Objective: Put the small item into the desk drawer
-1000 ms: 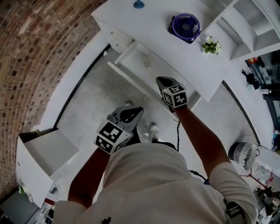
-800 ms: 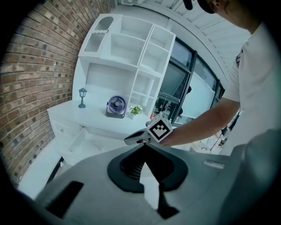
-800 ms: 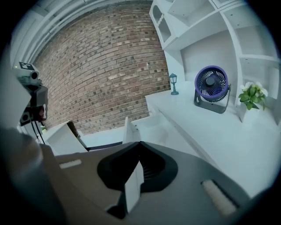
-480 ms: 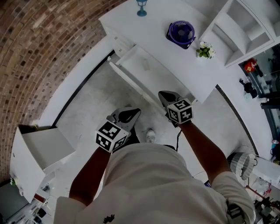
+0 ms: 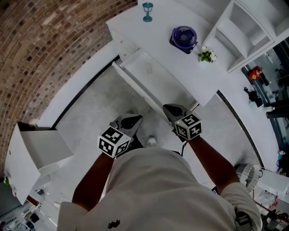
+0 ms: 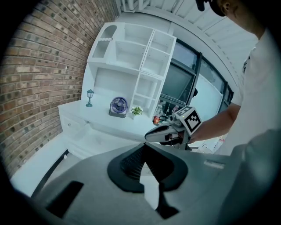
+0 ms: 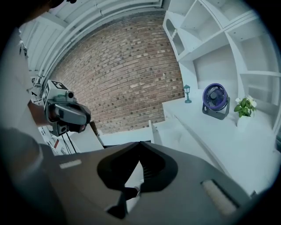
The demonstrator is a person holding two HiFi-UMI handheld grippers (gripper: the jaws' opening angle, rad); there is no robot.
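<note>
Brick wall [image 5: 49,45] behind white desk [image 5: 153,31], with drawer [image 5: 156,76] pulled out toward the floor space, likely kept open to take the small item; purple fan [image 5: 184,36], lamp figurine [image 5: 147,11] and plant [image 5: 207,55] well back on top, clear of the work; left gripper [image 5: 131,121] and right gripper [image 5: 174,110] held low near the body, apart from the drawer, both with jaws closed on nothing, so seemingly no carrying under way; small item not surely visible, perhaps the faint pale speck inside the drawer
</note>
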